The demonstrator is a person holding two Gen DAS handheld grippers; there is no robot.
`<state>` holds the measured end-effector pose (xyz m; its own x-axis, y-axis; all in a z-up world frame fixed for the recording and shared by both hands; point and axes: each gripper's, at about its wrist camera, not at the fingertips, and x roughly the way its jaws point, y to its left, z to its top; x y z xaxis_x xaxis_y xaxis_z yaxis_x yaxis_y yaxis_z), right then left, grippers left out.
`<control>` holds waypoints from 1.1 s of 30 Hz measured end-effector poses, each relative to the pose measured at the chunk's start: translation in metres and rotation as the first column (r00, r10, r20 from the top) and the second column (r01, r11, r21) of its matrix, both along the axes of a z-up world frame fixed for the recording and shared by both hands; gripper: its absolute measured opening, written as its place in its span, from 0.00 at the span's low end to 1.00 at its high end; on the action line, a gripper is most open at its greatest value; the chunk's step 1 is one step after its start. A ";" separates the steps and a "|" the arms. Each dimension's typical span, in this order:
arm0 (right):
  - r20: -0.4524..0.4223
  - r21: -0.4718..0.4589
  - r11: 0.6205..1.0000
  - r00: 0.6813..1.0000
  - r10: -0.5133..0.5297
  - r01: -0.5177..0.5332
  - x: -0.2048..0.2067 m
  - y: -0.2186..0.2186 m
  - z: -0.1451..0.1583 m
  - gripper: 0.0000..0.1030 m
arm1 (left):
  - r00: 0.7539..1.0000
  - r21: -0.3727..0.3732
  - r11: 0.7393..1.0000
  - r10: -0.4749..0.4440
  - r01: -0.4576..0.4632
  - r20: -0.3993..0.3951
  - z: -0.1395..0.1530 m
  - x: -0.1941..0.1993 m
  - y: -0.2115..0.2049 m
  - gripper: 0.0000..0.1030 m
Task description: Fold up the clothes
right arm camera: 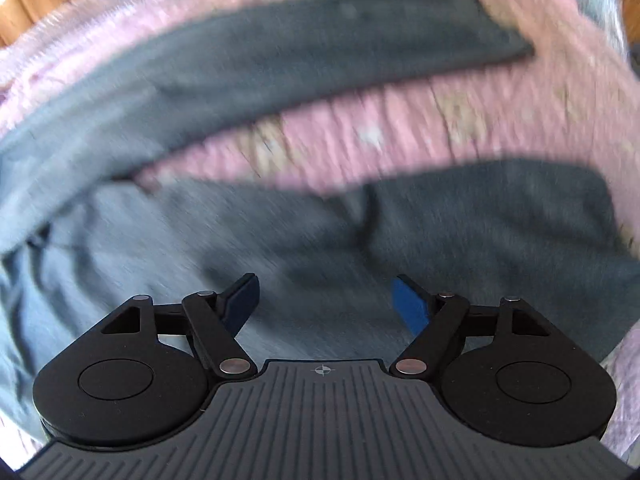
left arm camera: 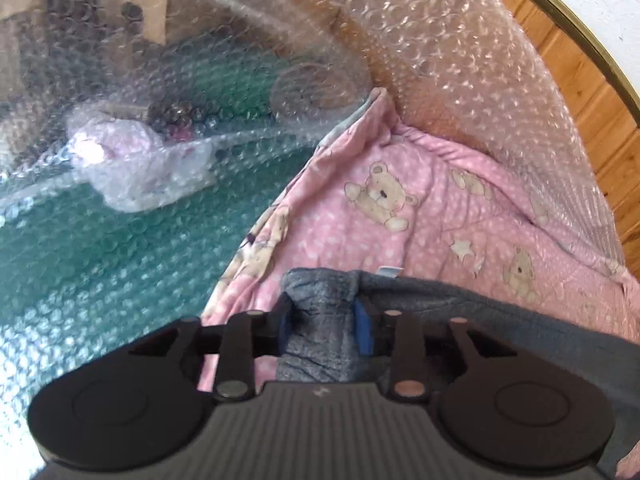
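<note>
Grey fleece, the garment [left arm camera: 320, 344] to be folded, lay spread across a pink blanket [left arm camera: 440, 216] printed with bears, which served as the folding surface. The left gripper [left arm camera: 322, 328] was clamped on a bunched edge of the garment, probably to carry that edge over for a fold. The right gripper [right arm camera: 324, 300] hung over the garment's middle with its fingers [right arm camera: 410, 308] spread wide and nothing between them, apparently free for a fresh hold. Bubble wrap [left arm camera: 120, 240] covered the ground beside the blanket.
</note>
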<state>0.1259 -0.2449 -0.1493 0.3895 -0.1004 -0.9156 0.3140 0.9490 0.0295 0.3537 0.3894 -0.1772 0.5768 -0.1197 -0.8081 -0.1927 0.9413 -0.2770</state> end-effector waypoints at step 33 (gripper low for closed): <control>0.094 0.102 0.803 0.809 0.580 -0.587 -0.007 0.184 -0.007 0.82 | 0.985 -0.193 0.966 0.167 -0.171 -0.035 0.000 -0.296 -0.008 0.64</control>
<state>0.1190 -0.0611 -0.1563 0.3889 0.2715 -0.8804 -0.3039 0.9399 0.1557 0.0581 0.3815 -0.1775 0.5874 -0.1776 -0.7896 -0.3515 0.8228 -0.4466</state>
